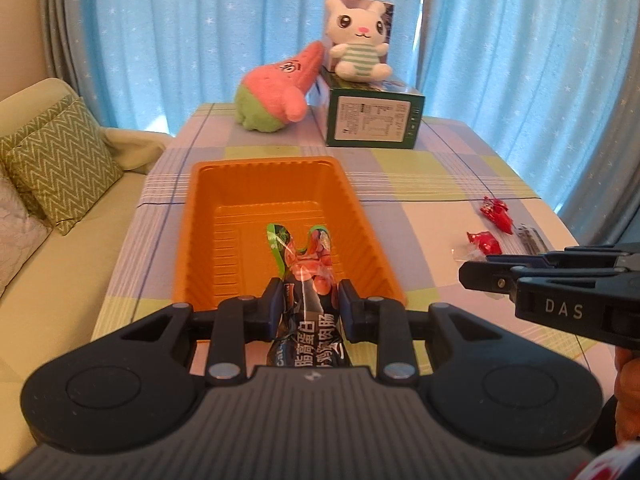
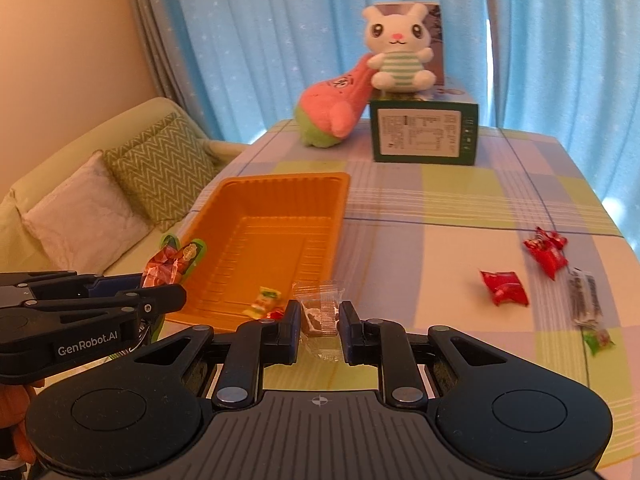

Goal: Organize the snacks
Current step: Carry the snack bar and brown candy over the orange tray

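Left wrist view showed a checked surface (image 1: 420, 176) with an orange tray (image 1: 224, 220) in the middle, a pink plush (image 1: 276, 92) and a white rabbit plush (image 1: 358, 40) seated on a green box (image 1: 374, 120) at the far end, blue curtains (image 1: 520, 60) behind, and a sofa with a zigzag cushion (image 1: 60, 160) to the left. Nothing stood between the tray and either tool. The left tool (image 1: 307, 308) pinched a long dark sausage packet (image 1: 306, 280), whose twisted end hung over the near part of the tray. The right tool (image 1: 472, 276) reached in from the right edge, above the surface, near two red candies (image 1: 496, 210) and a clear wrapper.

Right wrist view had the right tool (image 2: 320, 320) pressed onto a small clear-wrapped brown snack (image 2: 318, 312), held just past the tray's (image 2: 280, 184) near right corner. A yellow-green candy (image 2: 264, 300) lay in the tray's near corner. On the surface (image 2: 440, 232) to the right, well apart from the tool, lay two red packets (image 2: 504, 288), a grey striped packet (image 2: 586, 300) and a small green one (image 2: 598, 340). The left tool (image 2: 160, 292) entered from the left with the sausage packet (image 2: 168, 264) in its grip, beside the tray's left wall.
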